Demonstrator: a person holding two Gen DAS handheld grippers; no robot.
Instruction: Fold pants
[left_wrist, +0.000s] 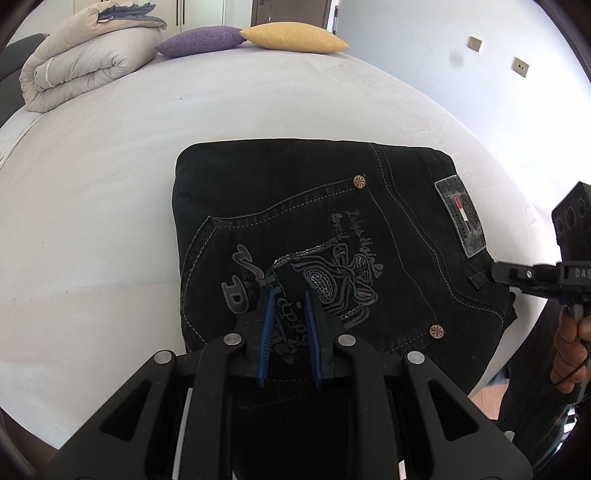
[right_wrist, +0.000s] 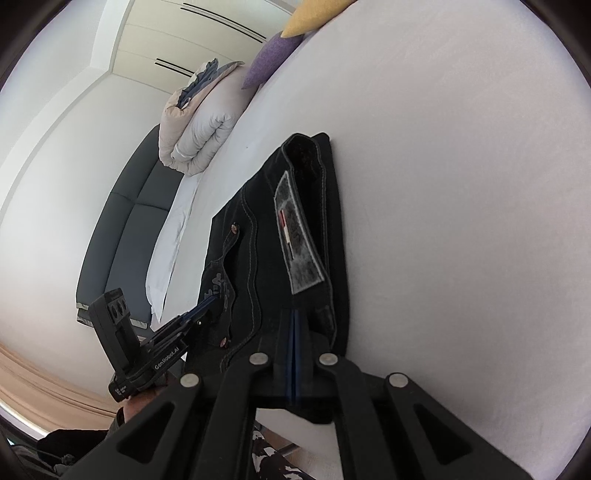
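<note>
Black folded jeans (left_wrist: 317, 236) lie on a white bed (left_wrist: 110, 192); the left gripper (left_wrist: 290, 295) pinches a fabric ridge, the right gripper (right_wrist: 295, 314), jaws fully closed, clamps the near waistband edge.

I see black pants (left_wrist: 295, 206) with grey stitching and a grey pocket print (left_wrist: 332, 280) on a white bed (left_wrist: 110, 184). At twelve o'clock lie a purple pillow (left_wrist: 199, 41) and a yellow pillow (left_wrist: 295, 37); my pads (left_wrist: 269, 332) are blue.

My left gripper (left_wrist: 290, 295) is matte black with ribbed blue pads (left_wrist: 268, 328) lining its jaws and four round silver pivot screws behind the pads. White "GenRobot.AI" lettering runs along its side, and the right gripper (right_wrist: 294, 314) is built alike.
</note>
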